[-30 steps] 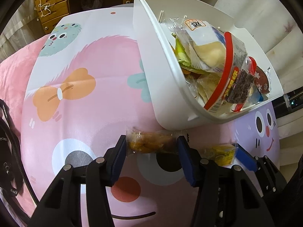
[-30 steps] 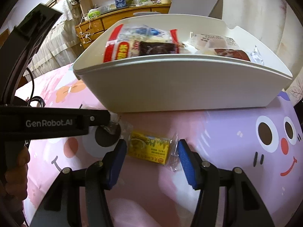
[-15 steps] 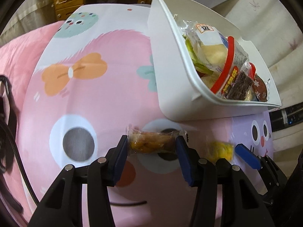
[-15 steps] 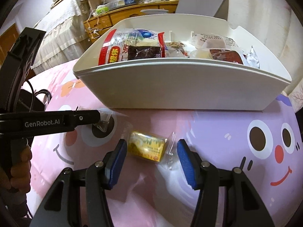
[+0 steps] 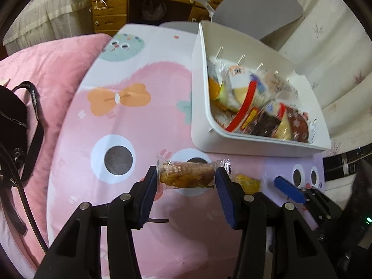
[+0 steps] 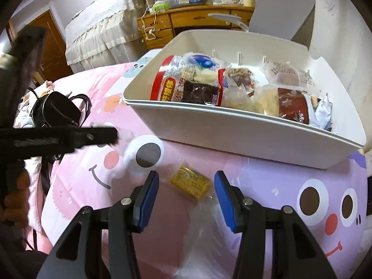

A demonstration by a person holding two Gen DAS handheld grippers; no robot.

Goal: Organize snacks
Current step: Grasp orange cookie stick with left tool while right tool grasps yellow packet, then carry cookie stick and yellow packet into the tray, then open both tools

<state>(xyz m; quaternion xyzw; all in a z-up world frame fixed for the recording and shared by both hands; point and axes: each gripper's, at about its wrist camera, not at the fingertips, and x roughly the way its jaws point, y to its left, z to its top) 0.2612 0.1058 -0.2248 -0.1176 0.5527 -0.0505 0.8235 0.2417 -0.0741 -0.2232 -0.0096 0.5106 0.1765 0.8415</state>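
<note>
Two tools over a pink cartoon-print bedspread (image 5: 130,125). Left tool (image 5: 186,181) closed on a clear-wrapped brown snack (image 5: 186,175), pinched by its ends between the blue pads, wrapper lying crosswise, apparently raised above the cloth. Right tool (image 6: 186,187) spread open, straddling a small yellow packet (image 6: 190,183) without touching it; packet flat on the bedspread, between the pads, slightly tilted, clear wrapper trailing toward the near side. Same yellow packet (image 5: 247,182) visible from the left wrist, just right of the held snack, beside one blue pad of the right tool (image 5: 288,189). Far behind both, resting on the bedspread, a white bin (image 6: 244,132), already crowded with wrapped snacks: a red-edged pack (image 6: 186,86), a dark brown bar (image 6: 293,105), pale pastries. Left of the scene, a black bag (image 6: 55,110) with straps on the pink cover. Farther off, a wooden dresser (image 6: 186,23) and a grey chair back (image 6: 283,7). In the right wrist view, left tool's black body (image 6: 58,137) crossing the left edge.
</note>
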